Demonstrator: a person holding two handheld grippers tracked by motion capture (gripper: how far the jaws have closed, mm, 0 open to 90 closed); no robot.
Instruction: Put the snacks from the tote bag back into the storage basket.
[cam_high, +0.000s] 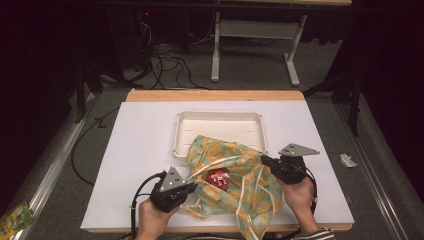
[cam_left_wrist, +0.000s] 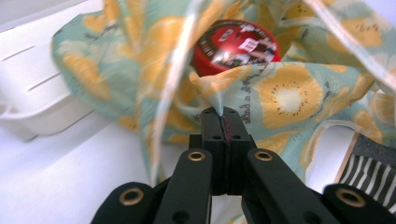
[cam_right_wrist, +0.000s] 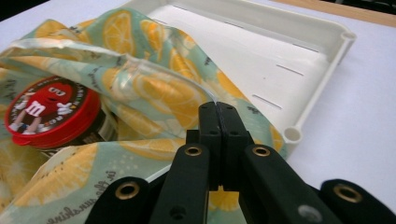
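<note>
Two grippers work one piece of fabric – a green drawstring bag (cam_high: 235, 175) printed with orange citrus slices, which lies on the white table (cam_high: 135, 150), its far edge draped over the near rim of a shallow white tray (cam_high: 220, 120). From the high view, the left gripper (cam_high: 192, 187) meets the bag's near-left edge and the right gripper (cam_high: 264, 160) its right edge, with a red-lidded jar (cam_high: 218, 177) sitting in the mouth between them. White drawstring cords trail toward the table's near edge.

In the left gripper view the jaws are pressed together on a fold of the bag's rim (cam_left_wrist: 219, 100); the jar's red lid (cam_left_wrist: 236, 46) lies just beyond that fold, partly covered by cloth, and the tray (cam_left_wrist: 42, 93) sits off to the left.

In the right gripper view the jaws are likewise clamped on a thin edge of the cloth (cam_right_wrist: 210, 100), pinched at the very tips. The jar (cam_right_wrist: 49, 112) lies to the left, tilted on its side with the lid facing the camera, and the tray (cam_right_wrist: 327, 60) stretches behind.

My reading: the mouth is being held at two opposite points around the jar – either to close it in or to lift the load. The next move calls for both grips keeping tension together, since the right pinch looks shallow and the cloth could slip out.
</note>
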